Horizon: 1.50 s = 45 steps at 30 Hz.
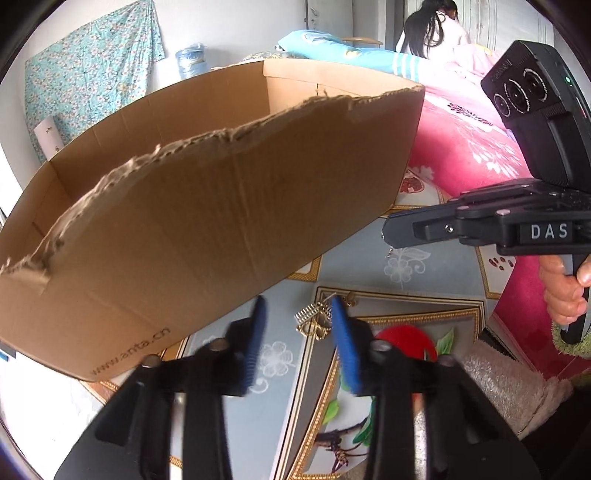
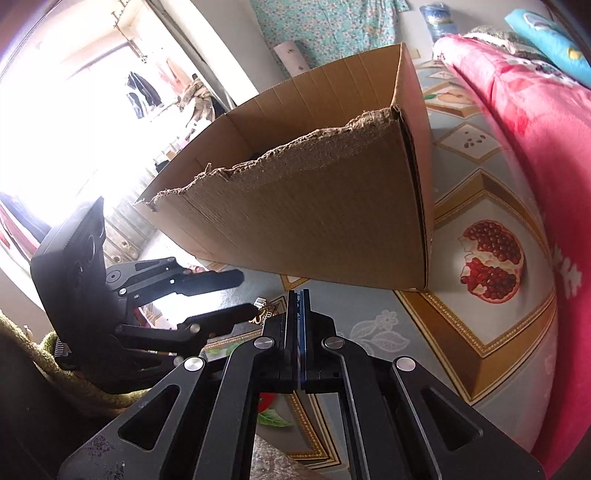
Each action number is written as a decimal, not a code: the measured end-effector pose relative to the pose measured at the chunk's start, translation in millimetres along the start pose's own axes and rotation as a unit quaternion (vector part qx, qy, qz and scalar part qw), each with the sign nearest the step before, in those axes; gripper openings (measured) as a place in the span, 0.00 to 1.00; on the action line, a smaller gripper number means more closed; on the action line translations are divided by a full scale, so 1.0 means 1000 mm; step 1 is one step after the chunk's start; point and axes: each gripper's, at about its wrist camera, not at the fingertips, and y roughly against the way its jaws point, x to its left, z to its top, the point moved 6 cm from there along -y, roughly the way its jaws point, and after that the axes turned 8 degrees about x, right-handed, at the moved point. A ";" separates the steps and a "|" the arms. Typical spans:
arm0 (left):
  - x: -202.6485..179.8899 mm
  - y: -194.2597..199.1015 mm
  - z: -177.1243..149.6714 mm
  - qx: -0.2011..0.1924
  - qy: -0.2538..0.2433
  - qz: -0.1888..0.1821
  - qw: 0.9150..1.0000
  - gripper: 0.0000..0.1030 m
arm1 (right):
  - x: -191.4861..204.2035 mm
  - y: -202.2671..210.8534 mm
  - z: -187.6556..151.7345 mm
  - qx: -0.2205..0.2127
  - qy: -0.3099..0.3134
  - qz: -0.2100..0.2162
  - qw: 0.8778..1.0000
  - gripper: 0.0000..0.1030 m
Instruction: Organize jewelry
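Note:
A gold hair comb or brooch (image 1: 314, 319) lies on the patterned floor mat just beyond my left gripper (image 1: 297, 312), which is open with blue pads, the piece near its right finger. It also shows in the right wrist view (image 2: 261, 309), beside the left gripper (image 2: 236, 295). My right gripper (image 2: 299, 295) is shut with nothing visible between its pads; in the left wrist view it (image 1: 391, 230) hovers to the right. An open cardboard box (image 1: 207, 206) with a torn rim stands behind, also in the right wrist view (image 2: 314, 218).
A pink floral blanket (image 1: 469, 147) covers a bed on the right, also in the right wrist view (image 2: 535, 110). The floor mat (image 2: 491, 266) shows a pomegranate picture. A person (image 1: 436, 29) sits at the far back. A fuzzy rug (image 1: 509, 391) lies at the lower right.

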 end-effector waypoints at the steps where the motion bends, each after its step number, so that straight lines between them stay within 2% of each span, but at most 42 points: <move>1: 0.000 -0.002 0.001 0.003 -0.002 -0.002 1.000 0.23 | -0.001 0.000 0.000 0.000 0.000 0.001 1.000 0.00; 3: -0.004 -0.005 -0.003 0.011 -0.010 -0.002 1.000 0.15 | -0.003 -0.001 0.001 -0.001 -0.001 0.004 1.000 0.00; 11: -0.010 -0.014 0.000 0.024 -0.042 -0.012 0.999 0.13 | -0.006 -0.004 0.002 0.000 -0.006 0.012 1.000 0.00; 20: -0.002 -0.019 0.008 0.035 -0.031 -0.042 0.998 0.13 | -0.006 -0.009 0.002 0.003 -0.010 0.018 1.000 0.00; 21: 0.007 -0.013 0.000 0.035 -0.030 -0.044 0.998 0.13 | -0.006 -0.009 0.002 0.004 -0.011 0.018 1.000 0.00; 27: 0.013 -0.011 -0.001 0.033 -0.030 -0.042 0.998 0.13 | -0.006 -0.010 0.001 0.004 -0.012 0.022 1.000 0.00; 30: 0.014 -0.010 -0.001 0.033 -0.025 -0.042 0.998 0.04 | -0.004 -0.010 0.002 0.005 -0.011 0.022 1.000 0.00; 33: 0.017 -0.008 -0.003 0.034 -0.016 -0.050 0.998 0.02 | -0.003 -0.008 0.003 0.002 -0.010 0.021 1.000 0.00; 42: 0.027 0.006 -0.015 0.035 0.022 -0.051 0.998 0.04 | -0.002 -0.005 -0.001 -0.002 -0.012 0.020 1.000 0.00; 43: 0.027 0.008 -0.016 0.035 0.022 -0.051 0.998 0.06 | -0.001 -0.005 0.000 -0.002 -0.011 0.020 1.000 0.00; 45: 0.025 0.010 -0.019 0.036 0.017 -0.046 0.998 0.19 | 0.000 -0.005 -0.001 -0.002 -0.011 0.021 1.000 0.00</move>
